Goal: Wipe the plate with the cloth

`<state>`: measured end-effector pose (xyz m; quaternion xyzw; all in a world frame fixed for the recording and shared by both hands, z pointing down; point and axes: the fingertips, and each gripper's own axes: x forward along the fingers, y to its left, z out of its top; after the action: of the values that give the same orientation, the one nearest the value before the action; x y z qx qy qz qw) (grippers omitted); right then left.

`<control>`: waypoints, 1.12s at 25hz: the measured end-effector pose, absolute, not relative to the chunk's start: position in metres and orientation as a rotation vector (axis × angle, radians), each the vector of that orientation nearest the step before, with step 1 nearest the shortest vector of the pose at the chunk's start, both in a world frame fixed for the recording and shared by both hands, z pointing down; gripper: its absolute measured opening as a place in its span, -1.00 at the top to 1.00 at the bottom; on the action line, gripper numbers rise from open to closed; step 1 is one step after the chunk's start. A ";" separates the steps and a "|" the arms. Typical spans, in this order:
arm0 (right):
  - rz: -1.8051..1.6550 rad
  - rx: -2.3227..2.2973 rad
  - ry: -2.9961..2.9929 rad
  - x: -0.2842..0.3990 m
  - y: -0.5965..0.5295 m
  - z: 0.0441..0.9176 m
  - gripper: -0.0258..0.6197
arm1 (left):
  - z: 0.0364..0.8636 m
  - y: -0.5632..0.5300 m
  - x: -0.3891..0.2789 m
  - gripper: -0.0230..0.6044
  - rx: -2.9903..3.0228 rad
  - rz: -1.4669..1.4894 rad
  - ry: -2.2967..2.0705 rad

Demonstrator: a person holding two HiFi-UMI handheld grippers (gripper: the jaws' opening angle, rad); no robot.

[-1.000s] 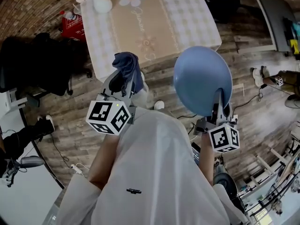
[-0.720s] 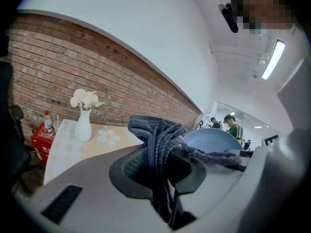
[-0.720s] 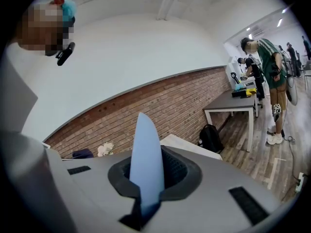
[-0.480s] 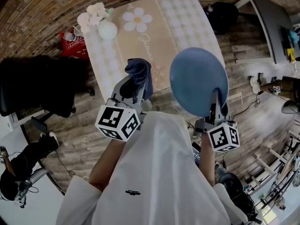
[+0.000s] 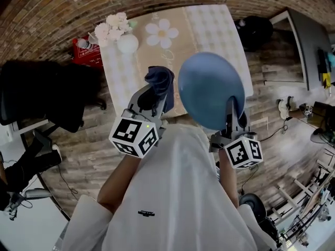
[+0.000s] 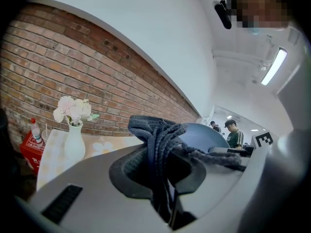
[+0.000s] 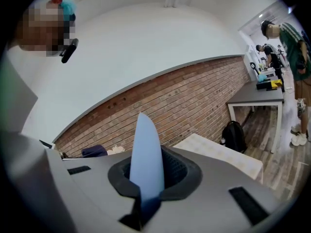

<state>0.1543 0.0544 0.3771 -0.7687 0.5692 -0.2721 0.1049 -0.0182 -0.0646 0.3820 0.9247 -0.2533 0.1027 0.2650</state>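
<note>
A blue plate (image 5: 210, 89) stands on edge in the air, held by its lower rim in my right gripper (image 5: 230, 120), which is shut on it. In the right gripper view the plate (image 7: 146, 155) shows edge-on between the jaws. My left gripper (image 5: 155, 95) is shut on a dark blue cloth (image 5: 160, 80), bunched and sticking up from the jaws. The cloth (image 6: 158, 144) fills the left gripper view, with the plate (image 6: 203, 136) just behind it to the right. Cloth and plate are close, a small gap apart.
Below both grippers is a table (image 5: 209, 25) with a checked cloth and daisy prints. A white vase of pale flowers (image 5: 124, 40) stands at its far left corner. A red box (image 5: 86, 55) and a black chair (image 5: 47, 95) are left of the table. A person's white sleeves fill the foreground.
Both grippers have moved forward over the table's near edge. The cloth and the plate have drawn closer together, the plate shifting left.
</note>
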 end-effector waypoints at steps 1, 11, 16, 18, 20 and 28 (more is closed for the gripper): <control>-0.809 -2.248 1.693 0.155 0.050 0.377 0.73 | 0.382 -0.065 -0.015 0.73 2.503 0.284 -0.685; -0.811 -2.113 1.835 0.166 0.015 0.371 0.73 | 0.378 -0.066 0.031 0.73 2.526 0.299 -0.657; -0.804 -2.061 1.900 0.171 0.001 0.368 0.73 | 0.366 -0.063 0.061 0.73 2.557 0.282 -0.620; -0.804 -2.048 1.916 0.174 -0.004 0.367 0.73 | 0.361 -0.061 0.072 0.73 2.576 0.276 -0.600; -0.807 -2.034 1.932 0.176 -0.008 0.368 0.73 | 0.357 -0.060 0.082 0.73 2.596 0.273 -0.579; -0.816 -1.985 1.997 0.170 -0.023 0.369 0.73 | 0.345 -0.059 0.111 0.73 2.673 0.317 -0.441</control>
<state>0.1700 -0.0225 0.3688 -0.6735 0.6773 -0.2770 0.1048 0.1114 -0.0585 0.3454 0.9590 -0.1581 0.1138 0.2056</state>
